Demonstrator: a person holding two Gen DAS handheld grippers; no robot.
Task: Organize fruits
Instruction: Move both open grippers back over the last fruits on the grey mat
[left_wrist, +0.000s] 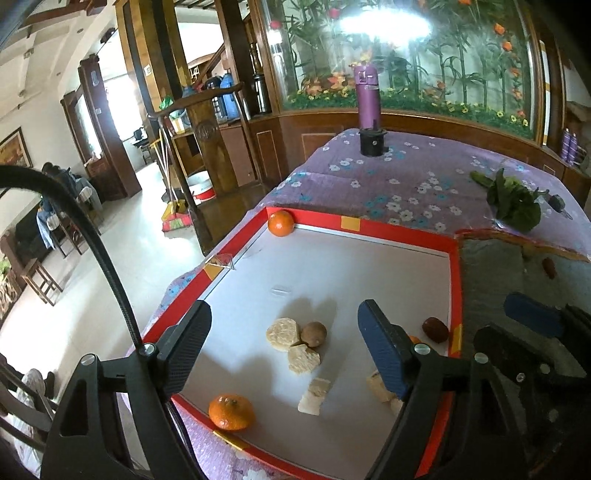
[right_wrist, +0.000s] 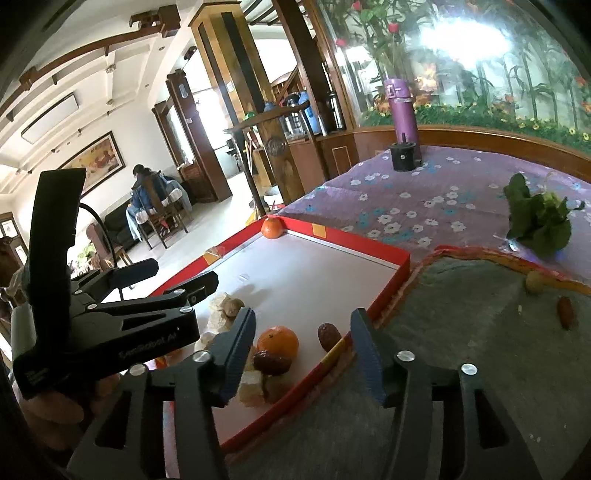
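On the table, under a purple flowered cloth, sits a red-rimmed white tray with a grey mat right beside it. Big room behind, wood pillars, a glass wall with fake bamboo, someone sitting way off at the back.

Fruit's scattered in the tray: one orange in the far corner, another orange at the near rim, a third orange near the mat side with a date touching it. A second date lies by the rim, long axis pointing roughly away from us. A third date lies out on the mat.

Pale chunks and a brown nut clutter the middle. Left gripper hovers over those, jaws apart, nothing in them. Right gripper is spread wide too, above the tray's edge. A purple bottle and greens sit further back.
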